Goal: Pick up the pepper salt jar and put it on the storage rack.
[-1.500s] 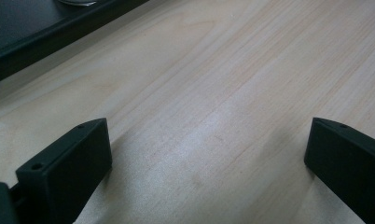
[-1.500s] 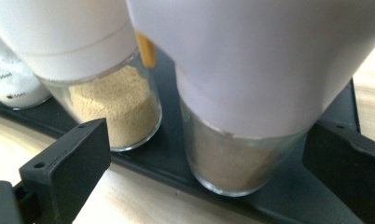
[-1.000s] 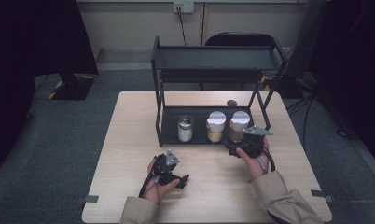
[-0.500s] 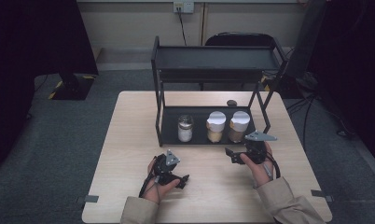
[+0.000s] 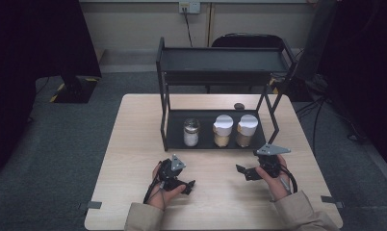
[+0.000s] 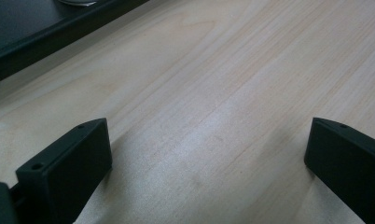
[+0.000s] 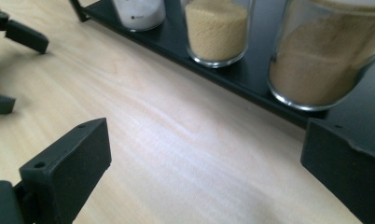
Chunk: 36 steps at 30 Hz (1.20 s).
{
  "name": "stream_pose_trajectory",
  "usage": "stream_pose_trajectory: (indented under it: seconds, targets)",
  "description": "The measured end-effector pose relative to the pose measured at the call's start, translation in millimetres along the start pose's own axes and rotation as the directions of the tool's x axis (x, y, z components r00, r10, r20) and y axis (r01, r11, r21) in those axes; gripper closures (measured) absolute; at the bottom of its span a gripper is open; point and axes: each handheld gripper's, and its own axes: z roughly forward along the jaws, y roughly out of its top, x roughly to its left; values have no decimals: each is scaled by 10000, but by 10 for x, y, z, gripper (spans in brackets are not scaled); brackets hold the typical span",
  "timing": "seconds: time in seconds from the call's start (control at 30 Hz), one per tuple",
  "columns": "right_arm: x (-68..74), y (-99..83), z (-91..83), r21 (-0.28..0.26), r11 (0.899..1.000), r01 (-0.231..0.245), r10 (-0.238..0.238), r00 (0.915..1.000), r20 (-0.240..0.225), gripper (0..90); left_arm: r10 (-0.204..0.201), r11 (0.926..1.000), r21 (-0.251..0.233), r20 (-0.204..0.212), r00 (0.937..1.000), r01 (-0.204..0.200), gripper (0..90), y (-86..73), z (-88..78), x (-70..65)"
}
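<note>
Since half a second ago the right tool [image 5: 243, 172] has drawn a little further back from the rack's lower shelf [image 5: 174, 130], while the left tool [image 5: 187, 186] has stayed put on the tabletop [image 5: 134, 139].

From the high view, three jars stand in a row on that shelf at twelve o'clock from the hands: a clear jar of white powder [image 5: 191, 133], then two white-lidded jars of tan powder [image 5: 222, 130] and [image 5: 247, 130]. The right tool, jaws spread and holding nothing, sits at five o'clock from the nearest jar, apparently released after setting it down.

Left gripper view: jaws wide apart over bare wood, the shelf edge [image 6: 59, 28] at eleven o'clock, idle.

Right gripper view: jaws spread over wood, both tan jars [image 7: 217, 29] [image 7: 323, 58] upright inside the shelf lip at one o'clock, safely seated. The other tool's jaws show at ten o'clock.
</note>
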Motion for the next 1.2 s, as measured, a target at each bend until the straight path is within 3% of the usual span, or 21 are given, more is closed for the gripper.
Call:
stream_pose_trajectory:
  seconds: [0.3,0.83,1.2]
  targets:
    - [-29,-113,-64,95,9999,144,-142,9997,-212,6,1,10000,1,0,10000,-1,1,0,0,0]
    - [-25,-284,-156,782,9923,961,-931,9948,-408,8,0,10000,0,-1,10000,0,1,0,0,0]
    - [87,-223,-95,1553,9728,1721,-1710,9851,-206,13,1,10000,-1,0,10000,-1,1,0,0,0]
